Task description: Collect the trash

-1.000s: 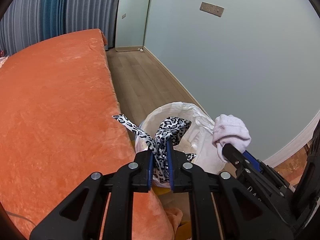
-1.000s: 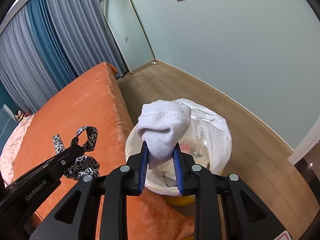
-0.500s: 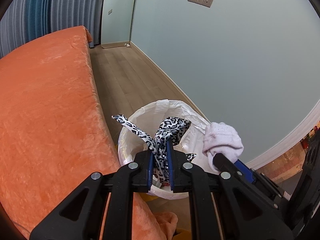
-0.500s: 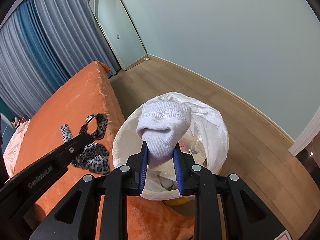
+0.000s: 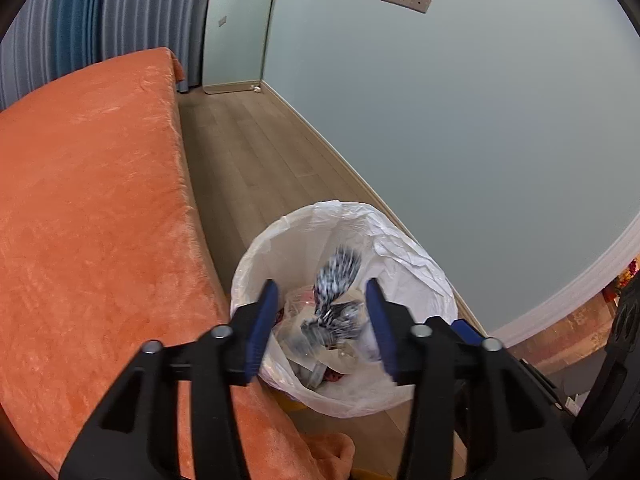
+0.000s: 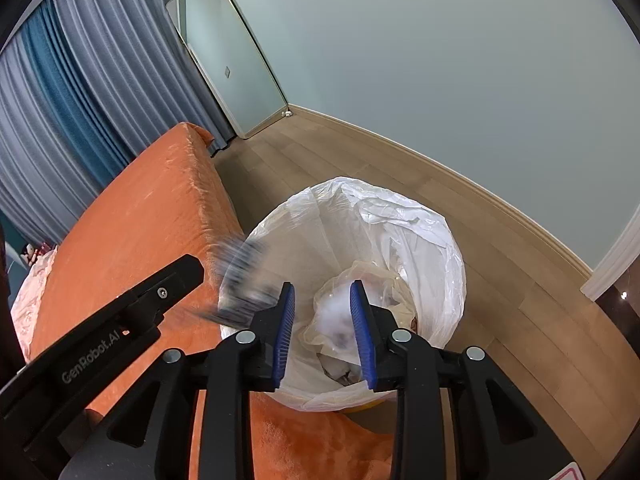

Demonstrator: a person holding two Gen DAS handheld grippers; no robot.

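both tongs are hanging over the white-lined bin (image 6: 420,236), the left gripper (image 5: 322,316) and right gripper (image 6: 322,320) with jaws just opening, nothing clamped; the leopard strip (image 5: 336,276) and white sock (image 6: 334,316) are dropping inside. the strip, falling near the left rim, risks snagging there.

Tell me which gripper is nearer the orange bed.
Left. The left gripper hangs over the bin's bed-side rim, beside the orange bed. The right gripper is over the middle of the lined bin, farther from it.
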